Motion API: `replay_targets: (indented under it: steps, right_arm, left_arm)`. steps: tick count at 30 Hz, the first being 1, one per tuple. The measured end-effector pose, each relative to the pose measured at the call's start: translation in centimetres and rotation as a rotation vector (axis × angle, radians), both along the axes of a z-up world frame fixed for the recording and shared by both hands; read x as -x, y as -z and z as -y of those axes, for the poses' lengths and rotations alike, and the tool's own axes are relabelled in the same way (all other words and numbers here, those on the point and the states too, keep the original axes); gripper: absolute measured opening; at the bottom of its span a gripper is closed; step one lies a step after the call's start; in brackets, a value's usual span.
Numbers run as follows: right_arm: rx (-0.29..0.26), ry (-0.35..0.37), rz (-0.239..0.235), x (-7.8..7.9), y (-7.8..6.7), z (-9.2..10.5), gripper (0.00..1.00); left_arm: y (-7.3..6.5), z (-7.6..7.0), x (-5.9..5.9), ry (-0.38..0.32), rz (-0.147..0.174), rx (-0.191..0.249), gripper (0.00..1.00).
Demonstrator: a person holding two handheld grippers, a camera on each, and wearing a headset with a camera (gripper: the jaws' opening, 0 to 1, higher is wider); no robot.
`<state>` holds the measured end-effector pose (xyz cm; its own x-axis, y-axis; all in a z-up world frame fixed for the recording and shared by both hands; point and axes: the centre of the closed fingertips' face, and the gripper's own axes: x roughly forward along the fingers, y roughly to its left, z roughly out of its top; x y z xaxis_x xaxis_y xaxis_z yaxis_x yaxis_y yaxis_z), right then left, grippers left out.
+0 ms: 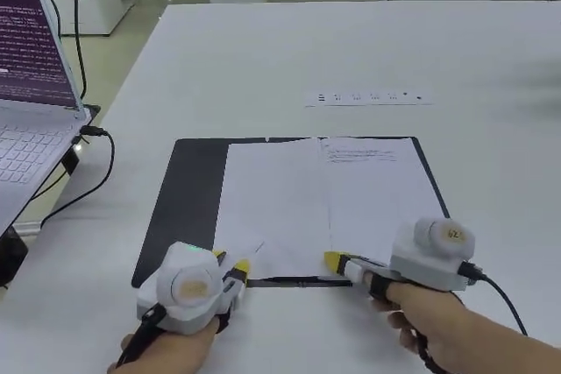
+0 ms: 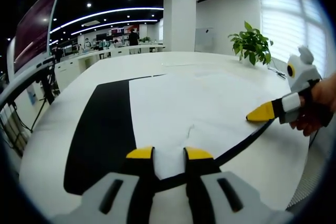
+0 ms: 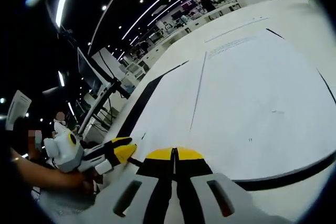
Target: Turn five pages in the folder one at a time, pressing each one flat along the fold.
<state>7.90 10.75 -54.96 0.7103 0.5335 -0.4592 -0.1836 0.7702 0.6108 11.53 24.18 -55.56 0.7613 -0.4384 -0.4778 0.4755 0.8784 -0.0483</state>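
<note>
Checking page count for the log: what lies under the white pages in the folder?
The black folder cover shows left of the white pages and along their near edge. Whether more sheets lie beneath is hidden.

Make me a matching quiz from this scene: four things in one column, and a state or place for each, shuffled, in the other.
Things:
1. left gripper
2. right gripper
3. folder
4. laptop

States or places:
A. lies open and flat
B. jaws shut together
C. far left in the head view, screen lit
D. jaws apart

Pairs: 1-D, 2-B, 3-A, 4-C
</note>
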Motion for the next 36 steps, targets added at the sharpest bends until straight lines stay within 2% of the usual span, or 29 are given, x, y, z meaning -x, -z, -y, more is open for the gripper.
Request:
replay_targets:
  steps: [2,5,10,17,19,22,23,25,26,27,28,30,31,32,33,36]
  right_arm:
    - [-0.023,0.011,-0.019,0.6,0.0,0.1,0.0]
    - [-0.013,0.019,-0.023,1.2,-0.2,0.2,0.0]
    - [-0.031,0.005,-0.041,2.8,-0.8,-0.2,0.0]
    - [-0.057,0.037,-0.033,4.3,-2.3,0.4,0.0]
    - [-0.039,0.046,-0.025,4.6,-2.6,0.8,0.0]
    - [-0.04,0.067,-0.009,4.6,-3.5,1.1,0.0]
    - [-0.048,0.09,-0.002,4.5,-4.2,1.4,0.0]
    - [-0.049,0.13,0.014,4.2,-5.1,2.0,0.0]
    - [-0.055,0.15,0.01,4.1,-5.7,2.4,0.0]
    - [-0.061,0.169,0.015,4.0,-6.2,2.7,0.0]
    - [-0.058,0.192,0.029,3.9,-6.9,3.2,0.0]
    - [-0.056,0.219,0.03,3.9,-7.6,3.9,0.0]
    - [-0.053,0.243,0.037,3.8,-8.1,4.5,0.0]
    - [-0.054,0.257,0.04,3.8,-8.3,4.9,0.0]
    - [-0.046,0.289,0.048,3.8,-8.6,5.8,0.0]
    - [-0.018,0.326,0.053,3.9,-8.9,7.5,0.0]
  left_arm:
    - [0.0,0.0,0.0,0.001,-0.001,-0.001,0.21]
    - [0.0,0.0,0.0,0.003,-0.002,-0.004,0.21]
    - [0.0,0.0,0.0,-0.003,-0.006,-0.005,0.21]
    - [0.0,0.1,0.0,-0.01,-0.017,-0.014,0.21]
    - [0.0,0.0,-0.1,-0.017,-0.025,-0.013,0.21]
    - [-0.1,0.2,-0.2,-0.028,-0.051,-0.035,0.21]
    - [-0.1,0.2,-0.2,-0.03,-0.064,-0.04,0.21]
    - [-0.1,0.3,-0.3,-0.029,-0.103,-0.043,0.23]
    - [-0.1,0.4,-0.2,-0.033,-0.133,-0.034,0.25]
    - [-0.3,0.7,0.0,-0.043,-0.178,-0.01,0.28]
    - [-0.7,0.8,-0.1,-0.056,-0.187,0.009,0.32]
    - [-2.3,1.3,-0.6,-0.065,-0.17,0.067,0.33]
    - [-3.7,1.7,-0.6,-0.07,-0.153,0.123,0.32]
    - [-4.5,2.1,-0.5,-0.06,-0.145,0.158,0.32]
    - [-5.3,2.3,-0.1,-0.067,-0.158,0.195,0.33]
    - [-6.7,2.5,1.0,-0.079,-0.188,0.248,0.37]
